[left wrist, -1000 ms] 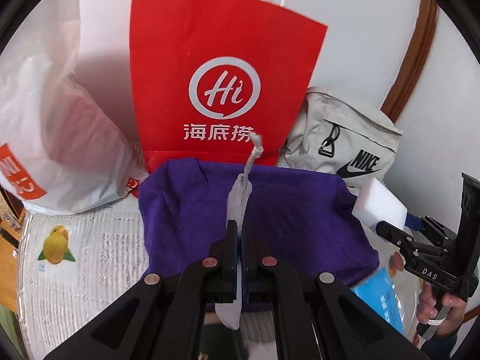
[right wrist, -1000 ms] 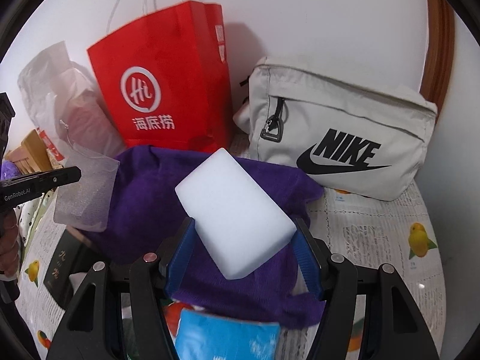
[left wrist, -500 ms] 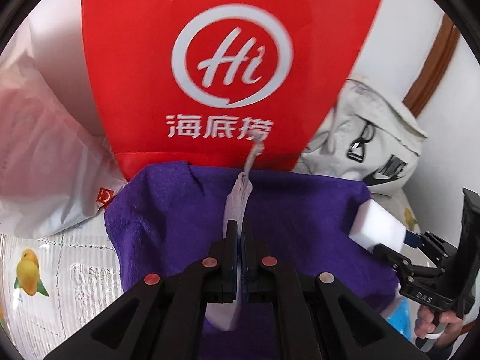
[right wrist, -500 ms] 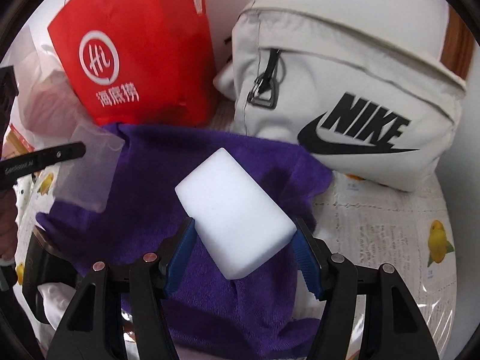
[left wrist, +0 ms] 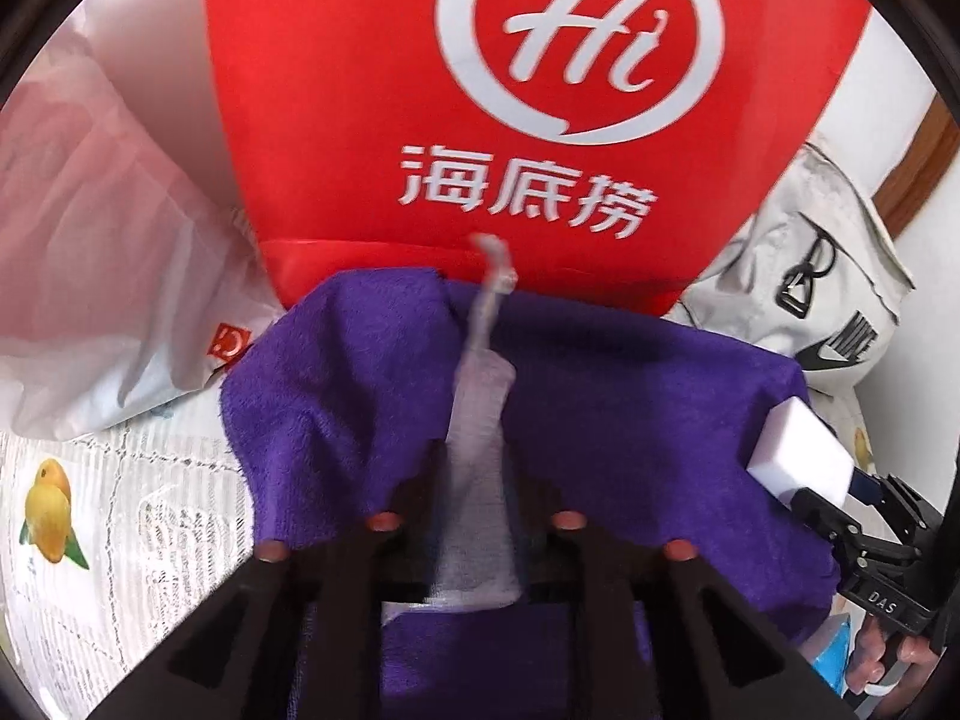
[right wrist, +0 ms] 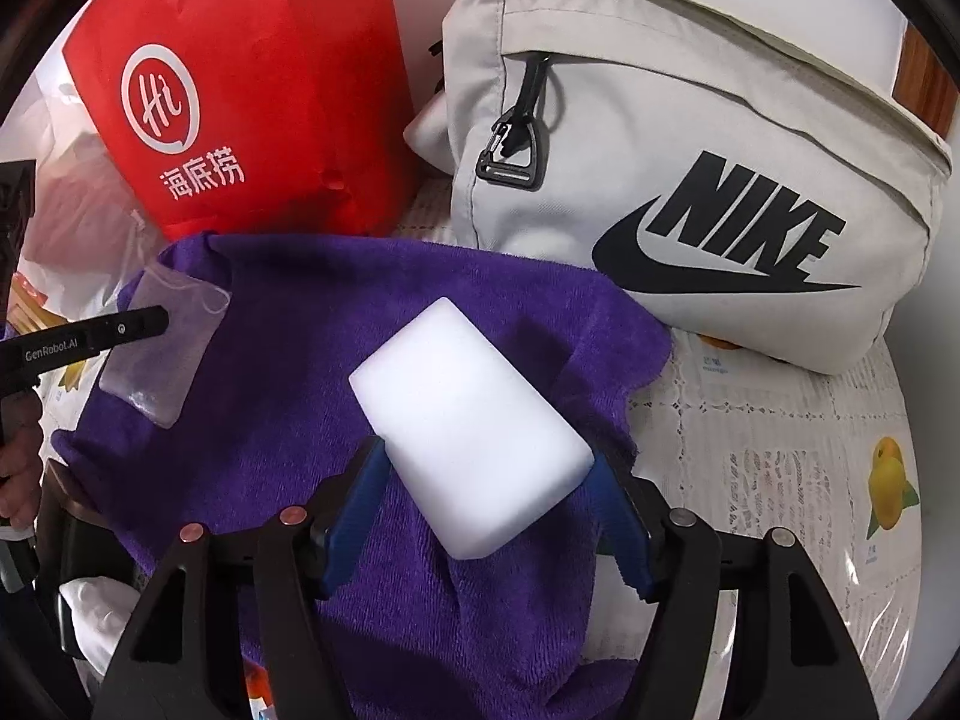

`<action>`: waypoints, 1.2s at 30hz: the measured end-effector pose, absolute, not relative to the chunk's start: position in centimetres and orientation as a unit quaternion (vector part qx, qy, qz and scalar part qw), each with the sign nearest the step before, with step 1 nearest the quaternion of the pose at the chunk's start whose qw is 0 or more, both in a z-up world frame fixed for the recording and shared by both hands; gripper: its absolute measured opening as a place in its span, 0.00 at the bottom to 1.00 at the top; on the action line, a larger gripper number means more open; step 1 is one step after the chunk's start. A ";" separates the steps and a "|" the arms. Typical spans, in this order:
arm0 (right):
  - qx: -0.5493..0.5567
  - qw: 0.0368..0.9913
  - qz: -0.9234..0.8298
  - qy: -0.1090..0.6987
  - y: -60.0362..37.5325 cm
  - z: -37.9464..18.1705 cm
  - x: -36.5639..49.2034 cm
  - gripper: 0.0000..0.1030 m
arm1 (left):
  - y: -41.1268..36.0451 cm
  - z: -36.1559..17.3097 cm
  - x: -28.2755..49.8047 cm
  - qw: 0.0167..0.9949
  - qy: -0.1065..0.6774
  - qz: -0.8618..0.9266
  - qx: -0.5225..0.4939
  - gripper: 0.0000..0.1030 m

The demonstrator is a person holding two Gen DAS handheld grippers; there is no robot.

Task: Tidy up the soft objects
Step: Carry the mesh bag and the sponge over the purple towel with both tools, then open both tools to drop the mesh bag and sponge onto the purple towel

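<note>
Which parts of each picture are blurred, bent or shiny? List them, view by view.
Left wrist view: the red paper bag bulges from fisheye bending; the translucent mesh pouch is smeared. Right wrist view: sharp; the white foam block is overexposed, and the clear plastic table cover glints.

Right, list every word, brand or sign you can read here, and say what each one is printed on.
"Hi" in a white ring, with "海底捞" below: red paper bag.
"NIKE" with the swoosh: grey Nike bag.
"GenRobot.AI": left gripper.
"DAS": right gripper.
Small print beside the yellow fruit on the tablecloth: too small to read.
Red mark on the white plastic bag: unreadable.
</note>
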State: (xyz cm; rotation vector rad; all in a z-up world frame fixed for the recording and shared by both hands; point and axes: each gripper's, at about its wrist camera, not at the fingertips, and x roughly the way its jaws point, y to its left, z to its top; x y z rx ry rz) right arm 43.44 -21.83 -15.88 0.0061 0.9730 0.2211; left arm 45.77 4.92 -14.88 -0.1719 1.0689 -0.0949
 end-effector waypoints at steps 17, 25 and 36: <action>0.013 0.873 0.117 0.474 -21.7 -15.4 43.3 0.77 | 5.2 -12.6 44.5 0.861 0.506 0.000 -0.045 0.73; 0.015 0.882 0.119 0.457 -22.2 -13.9 41.6 0.77 | 6.0 -10.5 42.6 0.887 0.457 -0.007 -0.062 0.73; 0.019 0.885 0.121 0.448 -22.6 -12.6 37.8 0.77 | 6.5 -7.7 38.7 0.892 0.449 0.017 -0.051 0.73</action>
